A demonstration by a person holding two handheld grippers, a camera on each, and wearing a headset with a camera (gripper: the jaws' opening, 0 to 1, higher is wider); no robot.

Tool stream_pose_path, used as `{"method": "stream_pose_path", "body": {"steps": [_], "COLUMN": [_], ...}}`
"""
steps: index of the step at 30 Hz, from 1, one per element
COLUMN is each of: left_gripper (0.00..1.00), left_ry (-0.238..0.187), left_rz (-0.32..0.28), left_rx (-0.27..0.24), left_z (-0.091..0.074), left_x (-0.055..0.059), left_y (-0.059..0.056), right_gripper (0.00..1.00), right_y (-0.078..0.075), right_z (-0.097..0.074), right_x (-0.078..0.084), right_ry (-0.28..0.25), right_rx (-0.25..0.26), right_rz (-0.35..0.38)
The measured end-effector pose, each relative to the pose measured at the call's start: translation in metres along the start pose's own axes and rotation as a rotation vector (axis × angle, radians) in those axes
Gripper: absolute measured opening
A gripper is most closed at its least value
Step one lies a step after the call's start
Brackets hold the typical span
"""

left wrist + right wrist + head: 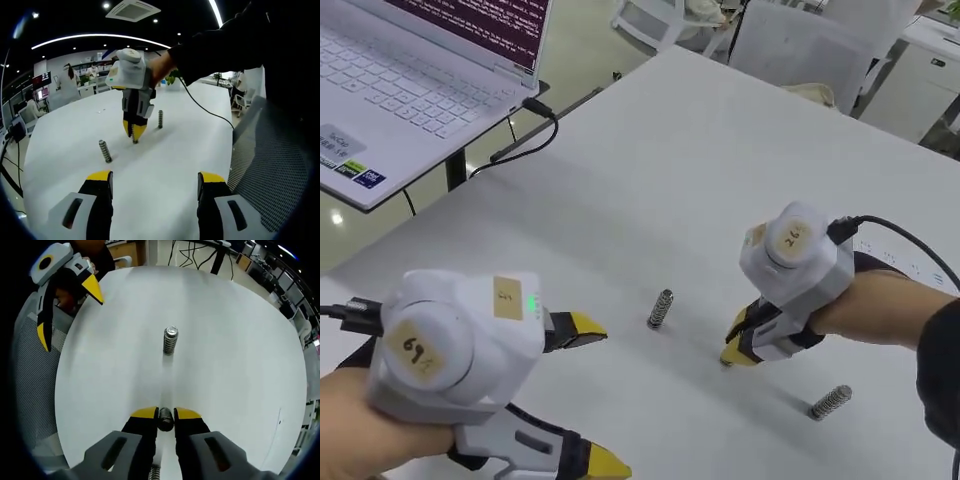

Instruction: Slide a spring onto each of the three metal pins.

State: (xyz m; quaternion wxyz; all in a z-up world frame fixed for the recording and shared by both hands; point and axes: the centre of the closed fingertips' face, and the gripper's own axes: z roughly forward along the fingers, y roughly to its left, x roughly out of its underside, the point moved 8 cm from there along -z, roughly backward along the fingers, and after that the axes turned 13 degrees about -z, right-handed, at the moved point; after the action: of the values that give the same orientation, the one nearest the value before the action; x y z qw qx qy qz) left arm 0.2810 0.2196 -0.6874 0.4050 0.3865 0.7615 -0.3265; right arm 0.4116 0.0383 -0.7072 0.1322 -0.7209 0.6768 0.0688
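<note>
White bench (pixel 700 170). Off its far left corner, open white laptop (pixel 410 80), screen lit with lines of text. Black cable (pixel 535 120) plugged into the laptop's right side, looping beside the bench's left edge. Beyond the far edge, white chair (pixel 800 45). At the near edge, grey mesh chair (pixel 272 165).

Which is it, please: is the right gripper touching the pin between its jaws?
Touching. In the right gripper view, the right gripper presses both jaws against the sides of the pin, with no gap.

White bodies, black jaws, yellow tips: left hand-held gripper (pixel 602 393), right hand-held gripper (pixel 165 414). White worktop (pixel 650 180). Silver-grey spring (pixel 170 342) ahead of right hand-held gripper.
</note>
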Motion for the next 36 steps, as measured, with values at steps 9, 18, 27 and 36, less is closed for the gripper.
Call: {"method": "stream_pose_path", "body": {"steps": [9,18,27,36], "left_gripper": [0.65,0.66,0.66,0.66], "left_ry": [0.001,0.007,-0.007,-0.013], "left_rz": [-0.002,-0.005,-0.027,-0.035], "left_rx": [-0.004,-0.008,-0.018,-0.028], "left_z": [-0.001,0.0,-0.001,0.002], "left_x": [0.0,-0.001,-0.006,-0.014], "left_y": [0.0,0.0,0.002,0.006], "right_gripper": [0.21,0.41,0.58,0.76], "right_y": [0.001,0.003,0.01,0.014], "right_z": [-0.006,-0.021,-0.037,-0.053], "right_x": [0.001,0.008,0.013,0.023], "right_ry": [-0.022,-0.079,-0.181,-0.296], "right_rx": [0.016,0.065,0.144,0.26], "right_rz": [0.017,0.062,0.12,0.192]}}
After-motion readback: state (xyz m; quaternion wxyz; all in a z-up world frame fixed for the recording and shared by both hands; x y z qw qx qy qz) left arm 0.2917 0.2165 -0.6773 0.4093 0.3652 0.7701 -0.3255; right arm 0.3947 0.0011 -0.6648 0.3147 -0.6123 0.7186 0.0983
